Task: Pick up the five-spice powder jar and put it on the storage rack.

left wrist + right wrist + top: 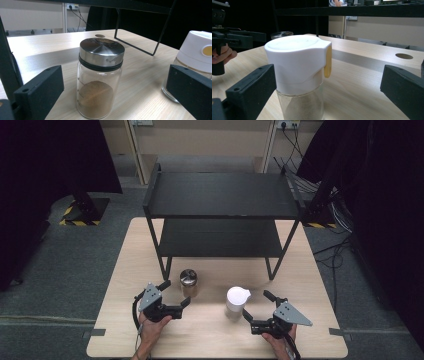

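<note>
On the light wooden table (125,285), a glass jar with a steel lid (100,80) stands partly filled with brown powder, between the spread jaws of the left gripper (175,296), untouched. To its right, a white-capped glass shaker (299,75) holding pale powder stands between the right gripper (257,307)'s wide-open jaws. Both stand just in front of the black two-tier shelf (220,195); bare tabletop lies near the front edge.

A black two-tier shelf rack (222,195) stands on the far half of the wooden table (125,270).
</note>
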`<state>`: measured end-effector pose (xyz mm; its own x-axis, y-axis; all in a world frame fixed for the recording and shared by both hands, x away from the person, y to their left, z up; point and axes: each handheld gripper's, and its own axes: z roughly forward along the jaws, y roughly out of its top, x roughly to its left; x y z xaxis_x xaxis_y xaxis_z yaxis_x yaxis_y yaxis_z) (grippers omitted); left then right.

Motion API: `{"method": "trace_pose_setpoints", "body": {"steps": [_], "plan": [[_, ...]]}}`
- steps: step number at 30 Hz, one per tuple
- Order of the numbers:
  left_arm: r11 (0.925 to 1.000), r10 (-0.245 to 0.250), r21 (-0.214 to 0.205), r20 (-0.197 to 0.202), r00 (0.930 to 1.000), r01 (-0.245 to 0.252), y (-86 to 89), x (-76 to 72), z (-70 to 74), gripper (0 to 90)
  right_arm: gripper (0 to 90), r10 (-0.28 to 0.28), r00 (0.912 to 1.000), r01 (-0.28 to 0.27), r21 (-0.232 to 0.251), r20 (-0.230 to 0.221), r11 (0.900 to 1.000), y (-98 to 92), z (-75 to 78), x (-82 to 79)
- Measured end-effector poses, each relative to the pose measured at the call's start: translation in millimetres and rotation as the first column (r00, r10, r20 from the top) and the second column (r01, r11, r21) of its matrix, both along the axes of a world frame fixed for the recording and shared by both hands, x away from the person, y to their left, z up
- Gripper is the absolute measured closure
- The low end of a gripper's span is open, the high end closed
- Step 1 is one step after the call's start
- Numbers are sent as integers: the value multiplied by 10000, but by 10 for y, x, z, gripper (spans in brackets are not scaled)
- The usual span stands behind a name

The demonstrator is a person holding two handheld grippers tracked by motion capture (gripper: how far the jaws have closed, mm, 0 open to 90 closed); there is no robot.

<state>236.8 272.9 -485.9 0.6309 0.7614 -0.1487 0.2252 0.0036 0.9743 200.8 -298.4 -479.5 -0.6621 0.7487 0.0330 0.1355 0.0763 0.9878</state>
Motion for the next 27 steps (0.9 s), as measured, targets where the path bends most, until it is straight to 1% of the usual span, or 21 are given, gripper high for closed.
{"method": "trace_pose_setpoints", "body": {"steps": [7, 18, 27], "plan": [[10000, 18, -2, 8, 10000, -18, -4, -5, 0, 7, 5, 27, 10000, -27, -8, -1, 10000, 8, -2, -1], [9999, 111, -33, -38, 9999, -111, -22, 32, -8, 7, 6, -20, 10000, 20, 23, 3, 10000, 6, -12, 0], [9998, 191, 83, -73, 9998, -190, -55, 78, -12, 7, 5, -20, 10000, 20, -5, 17, 10000, 5, -14, -3]]}}
